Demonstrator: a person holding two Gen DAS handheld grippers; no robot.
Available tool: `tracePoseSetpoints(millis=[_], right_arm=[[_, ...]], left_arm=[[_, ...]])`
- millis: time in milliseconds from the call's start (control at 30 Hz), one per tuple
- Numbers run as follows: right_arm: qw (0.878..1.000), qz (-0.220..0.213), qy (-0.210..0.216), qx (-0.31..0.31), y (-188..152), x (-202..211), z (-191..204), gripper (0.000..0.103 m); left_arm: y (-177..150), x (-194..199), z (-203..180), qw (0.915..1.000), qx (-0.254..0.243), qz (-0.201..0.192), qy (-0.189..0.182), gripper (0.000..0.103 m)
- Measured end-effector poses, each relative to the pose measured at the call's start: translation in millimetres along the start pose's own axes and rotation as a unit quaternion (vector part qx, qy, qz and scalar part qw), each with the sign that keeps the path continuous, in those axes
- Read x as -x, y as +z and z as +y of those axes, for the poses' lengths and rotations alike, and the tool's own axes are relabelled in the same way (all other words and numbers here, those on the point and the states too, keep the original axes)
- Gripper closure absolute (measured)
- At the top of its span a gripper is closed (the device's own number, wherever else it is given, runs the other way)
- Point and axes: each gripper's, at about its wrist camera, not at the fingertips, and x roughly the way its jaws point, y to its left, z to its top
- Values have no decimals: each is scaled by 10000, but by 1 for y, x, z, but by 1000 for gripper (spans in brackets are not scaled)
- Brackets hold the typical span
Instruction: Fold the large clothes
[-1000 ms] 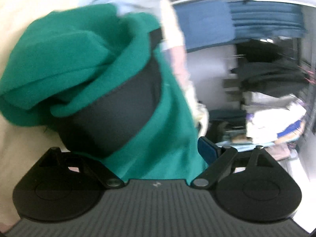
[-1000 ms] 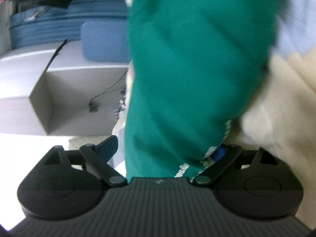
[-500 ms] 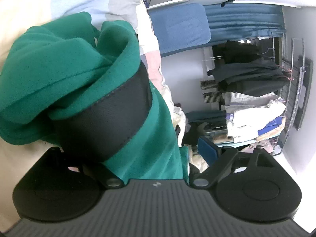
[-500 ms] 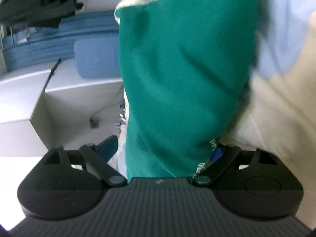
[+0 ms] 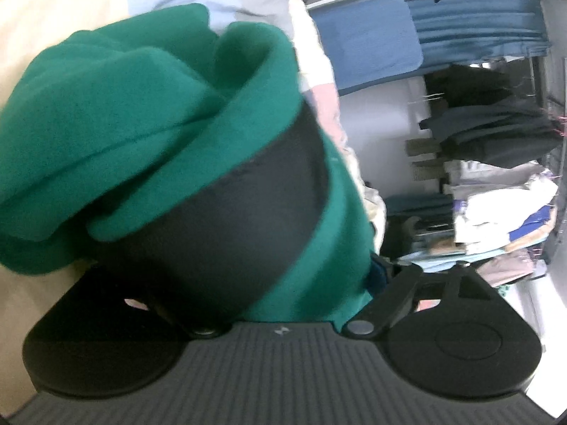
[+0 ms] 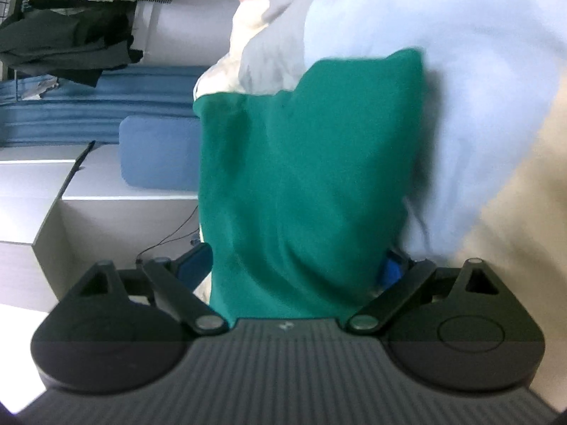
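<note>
A bunched green garment (image 5: 141, 124) with a wide black band (image 5: 230, 230) fills the left wrist view. It sits between the jaws of my left gripper (image 5: 262, 276), which are closing on the thick bundle. The blue right pad (image 5: 377, 272) touches the cloth and the left finger is hidden behind it. In the right wrist view the same green garment (image 6: 301, 159) hangs out of my right gripper (image 6: 297, 265). There the cloth fills the gap from one blue pad (image 6: 198, 262) to the other.
A cream bed surface (image 5: 53, 7) lies under the garment, with a light blue cloth (image 6: 443, 53) on it. Beyond the bed are a blue cushion (image 5: 368, 39), a heap of dark clothes (image 5: 496, 131), stacked laundry (image 5: 496, 219) and a white shelf unit (image 6: 53, 184).
The right gripper has swung sideways with the green cloth, and more light blue cloth now shows behind it. In the left view the bundle has closed the gap to the right pad.
</note>
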Motion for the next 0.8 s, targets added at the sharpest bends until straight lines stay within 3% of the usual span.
tracePoseSetpoints(millis=[133, 200, 233, 267, 333, 633, 800], right_arm=[[9983, 174, -138, 544, -1, -24, 16, 8], [9957, 69, -254, 893, -3, -23, 27, 33], [9945, -7, -298, 999, -3, -18, 29, 42], [9936, -95, -284, 1090, -4, -12, 31, 60], [9904, -195, -147, 1362, -7, -2, 35, 71], [9651, -357, 237, 2584, -34, 43, 72, 76], [9654, -300, 282, 2574, -36, 67, 75, 76]], left_arm=[[1, -1, -5, 9996, -203, -83, 168, 36], [0, 2, -13, 9985, -431, -115, 315, 55], [0, 4, -16, 9980, -527, -117, 326, 58], [-1, 6, -20, 9975, -614, -130, 320, 65], [-2, 13, -23, 9969, -710, -186, 276, 71], [-20, 76, -39, 9951, -885, -341, 266, 78], [-46, 113, -52, 9923, -1117, -276, 451, 78]])
